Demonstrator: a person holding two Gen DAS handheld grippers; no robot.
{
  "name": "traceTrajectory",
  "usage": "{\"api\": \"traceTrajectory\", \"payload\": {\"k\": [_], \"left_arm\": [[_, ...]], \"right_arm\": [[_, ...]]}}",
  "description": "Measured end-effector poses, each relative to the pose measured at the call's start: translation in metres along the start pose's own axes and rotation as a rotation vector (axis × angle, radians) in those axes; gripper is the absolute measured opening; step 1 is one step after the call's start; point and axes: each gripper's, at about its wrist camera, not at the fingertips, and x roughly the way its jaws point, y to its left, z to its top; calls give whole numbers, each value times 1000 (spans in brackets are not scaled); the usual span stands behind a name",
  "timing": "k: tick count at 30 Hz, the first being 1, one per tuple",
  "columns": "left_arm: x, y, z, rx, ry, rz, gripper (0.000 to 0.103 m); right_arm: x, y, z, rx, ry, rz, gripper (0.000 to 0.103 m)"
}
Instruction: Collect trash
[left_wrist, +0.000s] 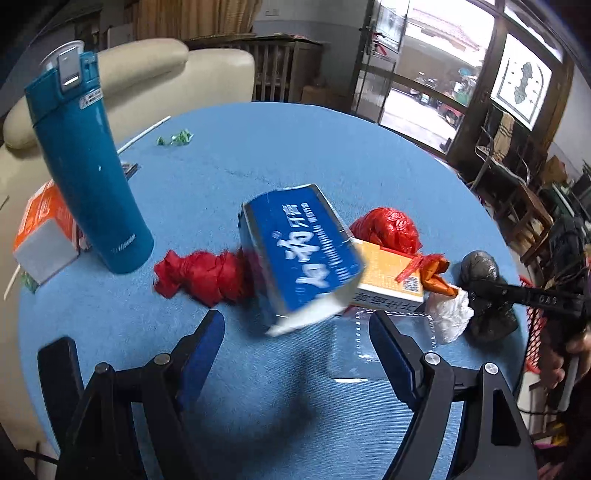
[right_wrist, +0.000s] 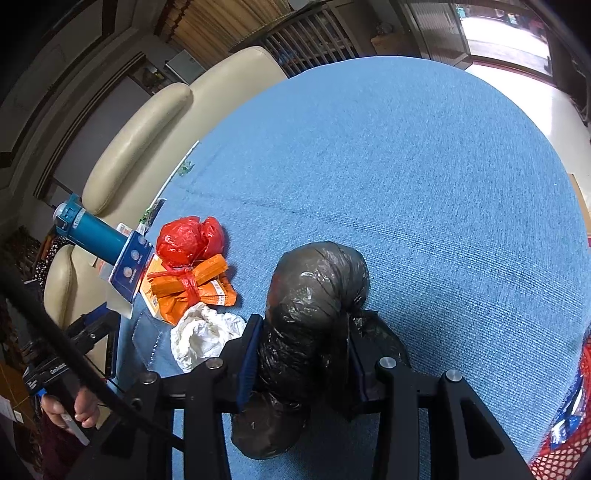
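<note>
Blue fabric worktop (right_wrist: 424, 166), round, with the trash bunched up along one side. Landmark for everything: the black knotted trash bag (right_wrist: 317, 295). Right gripper (right_wrist: 301, 354) clamped on it, jaws squeezed against the bag's narrow middle on both sides, bulging top sticking out past the fingertips, bottom end slumped on the cloth. Just beside the bag, away from the open worktop: crumpled white tissue (right_wrist: 203, 336), touching or almost touching a jaw. Beyond the tissue, an orange wrapper bundle (right_wrist: 195, 291) tied with red strip, then a red plastic bag (right_wrist: 188, 240) balled up on top of it. Left gripper (left_wrist: 297, 325) with jaws spread wide, holding nothing. Blue toothpaste box (left_wrist: 299, 254) blurred and tilted just ahead of those jaws, touching neither finger; can't tell whether airborne or resting on the yellow-orange box (left_wrist: 388, 277) under its far end. Clear plastic lid (left_wrist: 369, 343) flat on the cloth near the tissue. Farther from the bag: a second crumpled red bag (left_wrist: 207, 275), an upright teal thermos (left_wrist: 88, 166), an orange and white carton (left_wrist: 44, 236) behind it. Green candy wrappers (left_wrist: 175, 137) and a white straw (left_wrist: 144, 134) well apart, near the far edge by a cream sofa (left_wrist: 147, 74). Red mesh basket (right_wrist: 565, 435) right beside the worktop's edge, close to the bag.
</note>
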Motion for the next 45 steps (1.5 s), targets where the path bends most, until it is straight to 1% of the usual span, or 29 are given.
{"api": "traceTrajectory", "payload": {"k": [2,4,6,10,12,13,15,17,19,23,27,29,33,35,37,39,43,45], "left_arm": [[-3,-9,1,-3,2,0,81],[-7,-19,5,14,-24,48,81],[-7,-21,11,6,-38,57,82],[12,-11,25,-43,11,86,83],[17,-8,30,-74,17,71,83],[20,-8,33,-77,18,78,83],[24,-7,36,-65,24,121,83],[27,-7,39,-60,27,133,83],[24,-4,39,-65,24,125,83],[11,-8,23,-64,22,86,83],[1,-29,-3,-45,35,26,83],[0,-42,-8,-20,28,27,83],[5,-62,-8,-38,46,-16,83],[11,-69,-2,-50,48,3,83],[18,-73,3,-87,66,-8,83],[25,-76,6,-116,86,5,83],[31,-83,7,-99,73,49,83],[30,-84,5,-77,67,54,83]], "right_arm": [[0,-1,0,1,-1,4,44],[0,-1,0,5,-1,6,44],[0,-2,0,6,0,6,44],[0,-2,0,2,2,12,44],[0,-3,0,2,0,13,44],[0,-3,0,2,0,13,44],[0,-3,0,2,0,14,44],[0,-3,0,0,0,16,44],[0,-4,0,-3,-1,19,44],[-1,-5,0,-7,-6,26,44],[-1,-5,-2,-15,-15,26,44],[-1,-5,-3,-14,-16,24,44],[-1,-4,-5,-10,-17,25,44],[-1,-5,-5,-7,-17,30,44],[-2,-6,-6,-7,-21,33,44],[-2,-7,-6,-10,-24,32,44],[-3,-8,-7,-15,-24,37,44],[-4,-9,-7,-16,-25,41,44]]}}
